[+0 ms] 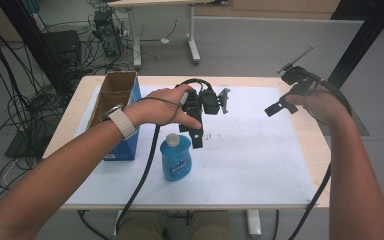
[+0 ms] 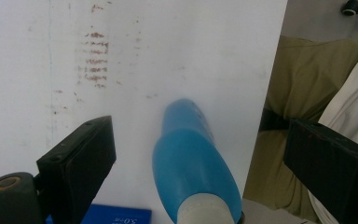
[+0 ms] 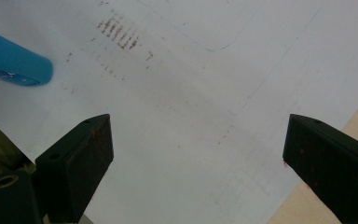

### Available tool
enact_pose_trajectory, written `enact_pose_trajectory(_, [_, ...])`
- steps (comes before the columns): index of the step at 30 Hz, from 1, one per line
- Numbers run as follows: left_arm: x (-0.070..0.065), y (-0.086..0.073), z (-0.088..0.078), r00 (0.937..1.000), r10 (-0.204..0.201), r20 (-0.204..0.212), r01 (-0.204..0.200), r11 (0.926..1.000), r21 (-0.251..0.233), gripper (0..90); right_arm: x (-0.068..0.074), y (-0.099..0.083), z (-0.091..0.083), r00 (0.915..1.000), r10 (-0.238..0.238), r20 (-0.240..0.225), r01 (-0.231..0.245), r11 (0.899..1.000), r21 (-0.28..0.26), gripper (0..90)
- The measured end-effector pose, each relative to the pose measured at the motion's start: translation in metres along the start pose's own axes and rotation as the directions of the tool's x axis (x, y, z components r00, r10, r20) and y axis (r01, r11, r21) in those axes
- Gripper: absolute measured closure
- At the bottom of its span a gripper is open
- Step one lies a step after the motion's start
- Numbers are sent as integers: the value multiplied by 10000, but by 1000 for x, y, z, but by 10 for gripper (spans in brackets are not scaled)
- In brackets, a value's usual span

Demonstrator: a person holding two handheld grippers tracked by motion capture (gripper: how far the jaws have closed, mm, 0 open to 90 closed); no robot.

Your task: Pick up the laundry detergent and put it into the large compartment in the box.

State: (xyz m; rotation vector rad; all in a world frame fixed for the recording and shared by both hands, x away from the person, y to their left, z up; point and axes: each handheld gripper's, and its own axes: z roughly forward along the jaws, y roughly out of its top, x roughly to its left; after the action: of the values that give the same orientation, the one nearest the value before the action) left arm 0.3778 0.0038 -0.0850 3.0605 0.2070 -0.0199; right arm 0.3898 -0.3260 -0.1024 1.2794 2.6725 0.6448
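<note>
Above the blue bottle (image 1: 176,156), left tool (image 1: 196,131) hangs released.
Jaws flank the bottle without touching; right tool (image 1: 280,106), also released, hovers over the bench (image 1: 260,165).

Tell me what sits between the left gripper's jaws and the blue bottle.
Nothing. In the left gripper view the left gripper hangs open above the blue bottle, its white cap pointing up between the jaws, clear of both, over the white mat.

Right of the blue bottle (image 1: 175,156) the white mat (image 1: 260,150) lies open — the cardboard box (image 1: 116,107) blocks its left.
</note>
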Motion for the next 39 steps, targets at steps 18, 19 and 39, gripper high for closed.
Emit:
enact_pose_trajectory(18, [-4,-5,-7,9974,-694,-213,694,9976,-49,87,1,-4,1,10000,44,12,-44,10000,-30,82])
enact_pose_trajectory(19, [-4,-6,-8,9970,-746,-200,745,9972,-59,87,1,-4,1,10000,48,14,-48,10000,-25,82])
enact_pose_trajectory(39, [-1,-18,-16,9677,-2508,-237,2503,9679,-225,85,4,0,6,10000,-65,-58,65,10000,-8,82])
